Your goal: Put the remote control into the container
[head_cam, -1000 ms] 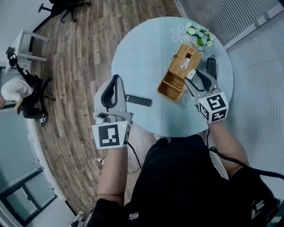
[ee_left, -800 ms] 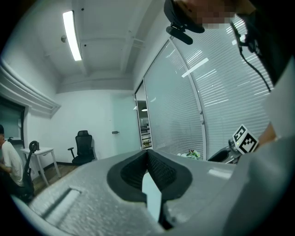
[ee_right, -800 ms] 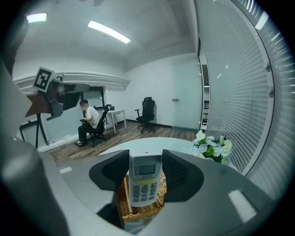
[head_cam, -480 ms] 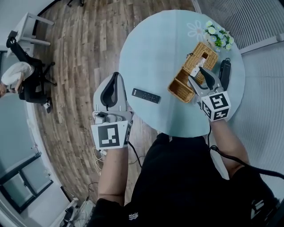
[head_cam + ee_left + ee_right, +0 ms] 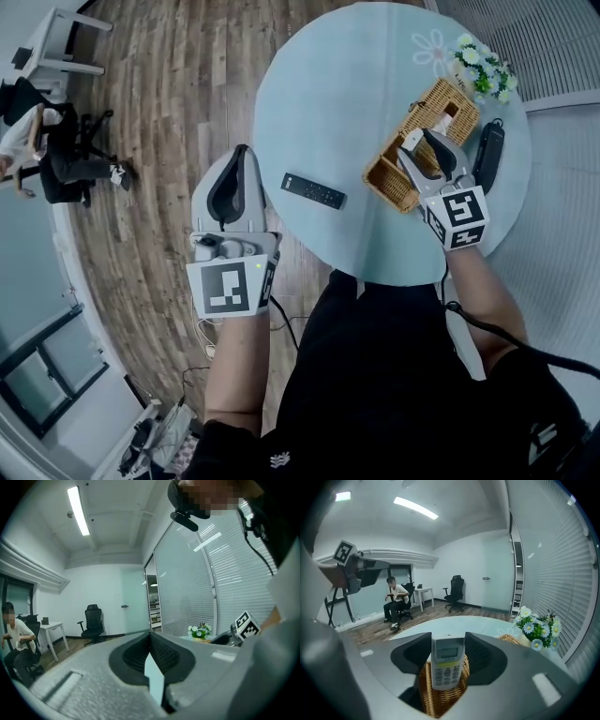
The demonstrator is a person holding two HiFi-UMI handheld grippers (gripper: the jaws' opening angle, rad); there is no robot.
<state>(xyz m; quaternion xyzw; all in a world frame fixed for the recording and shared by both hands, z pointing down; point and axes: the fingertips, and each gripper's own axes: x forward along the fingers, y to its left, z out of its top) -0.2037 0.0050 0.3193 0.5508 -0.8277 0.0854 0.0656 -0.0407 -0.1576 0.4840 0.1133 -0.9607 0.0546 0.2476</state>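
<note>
My right gripper (image 5: 418,142) is shut on a white remote control (image 5: 409,143) with a small screen and yellow-green buttons. The right gripper view shows this remote (image 5: 448,665) upright between the jaws, above the wicker basket (image 5: 440,700). The basket (image 5: 384,180) stands on the round pale-blue table (image 5: 337,94), its open compartment nearest me. A black remote (image 5: 313,190) lies flat on the table to the left of the basket. My left gripper (image 5: 240,159) hangs off the table's left edge over the floor, shut and holding nothing; its jaws (image 5: 152,641) meet.
White flowers (image 5: 483,70) stand at the table's far right; they also show in the right gripper view (image 5: 536,627). A black device (image 5: 489,155) lies right of the basket. A seated person (image 5: 28,141) and office chairs are far off on the wooden floor.
My right gripper has carried the white remote from beside the basket to over it. The view has swung, so the table sits higher and further right. The left gripper has barely moved.
</note>
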